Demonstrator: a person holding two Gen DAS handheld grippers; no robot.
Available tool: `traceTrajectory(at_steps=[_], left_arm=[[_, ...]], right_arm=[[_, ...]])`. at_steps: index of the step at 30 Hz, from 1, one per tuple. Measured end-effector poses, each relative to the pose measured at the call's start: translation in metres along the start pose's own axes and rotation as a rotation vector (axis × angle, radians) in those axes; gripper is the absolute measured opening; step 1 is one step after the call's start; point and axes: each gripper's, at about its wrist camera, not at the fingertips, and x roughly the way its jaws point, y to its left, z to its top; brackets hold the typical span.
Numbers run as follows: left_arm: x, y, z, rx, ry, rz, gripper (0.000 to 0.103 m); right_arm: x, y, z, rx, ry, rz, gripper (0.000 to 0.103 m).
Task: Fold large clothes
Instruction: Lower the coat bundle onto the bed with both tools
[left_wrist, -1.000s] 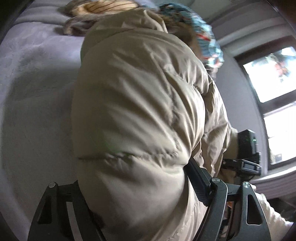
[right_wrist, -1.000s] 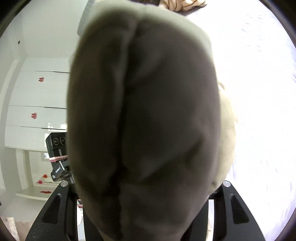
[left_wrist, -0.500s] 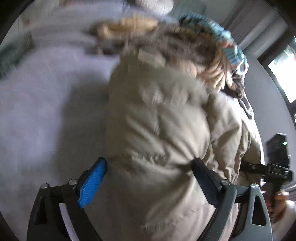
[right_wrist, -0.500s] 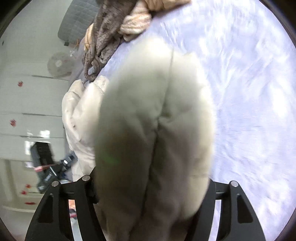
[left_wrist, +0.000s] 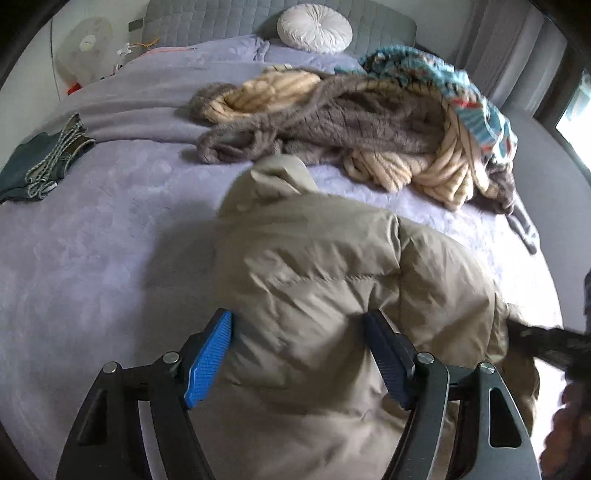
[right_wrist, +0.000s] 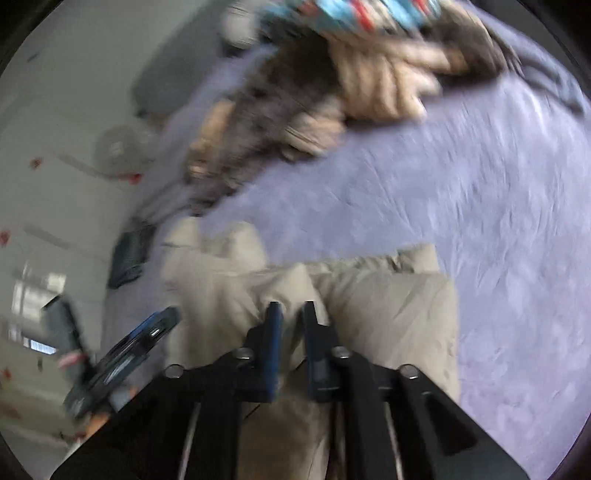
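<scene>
Beige puffer jacket (left_wrist: 332, 295) fills the lower centre of the left wrist view, bunched on the lilac bedspread (left_wrist: 92, 258). Left gripper (left_wrist: 299, 354) sits at the bottom edge with a thick fold of the jacket between its jaws; the blue pad at lower left and the dark pad at lower right both lie against the fabric, jaws wide and closing. Whether they bear down firmly on the padding cannot be told. At the far right edge, a blurred dark shape and part of a hand (left_wrist: 569, 435).

Right wrist view is motion-blurred. Right gripper (right_wrist: 291, 314) at bottom centre, jaws closing, fingers nearly together, with a narrow ridge of jacket (right_wrist: 388, 306) fabric pinched between the tips. Jacket spreads across the lower middle of that frame, bedspread (right_wrist: 498, 221) to the right and above. The other gripper, blurred, shows at lower left.

Further up the left wrist frame, just beyond the jacket's collar: a heap of clothes (left_wrist: 351, 122), grey furry and cream ribbed pieces tangled together, a teal patterned one on top at upper right. Heap is near the jacket, not touching it. Folded dark garment (left_wrist: 40, 162) at the left edge, well apart. At the top, a round white cushion (left_wrist: 314, 27) against a grey quilted headboard (left_wrist: 221, 18); a white fan (left_wrist: 83, 48) at upper left.
</scene>
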Motion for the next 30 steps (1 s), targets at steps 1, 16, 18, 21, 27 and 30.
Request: traceTrajectory(at_steps=[1,16,18,21,27,30], left_arm=[[0.003,-0.003,-0.002,0.017,-0.002,0.008,0.075],[0.013,-0.032,-0.024,0.105,-0.017,0.065,0.076],[0.01,-0.03,-0.024,0.097,-0.015,0.066,0.076],[0.002,-0.027,-0.025,0.089,-0.008,0.072,0.076],[-0.025,-0.02,-0.035,0.122,0.015,0.077,0.076],[-0.04,-0.013,-0.044,0.121,0.026,0.086,0.076]], right_arm=[[0.008,-0.005,0.0,0.002,0.006,-0.029,0.01],[0.011,-0.047,-0.014,0.008,0.004,-0.045,0.006],[-0.001,-0.038,-0.017,-0.014,-0.003,-0.048,0.006],[-0.021,-0.023,-0.028,-0.055,-0.017,-0.041,0.006],[-0.053,0.003,-0.057,-0.143,-0.031,-0.027,0.006],[-0.065,0.007,-0.074,-0.153,-0.029,-0.015,0.006]])
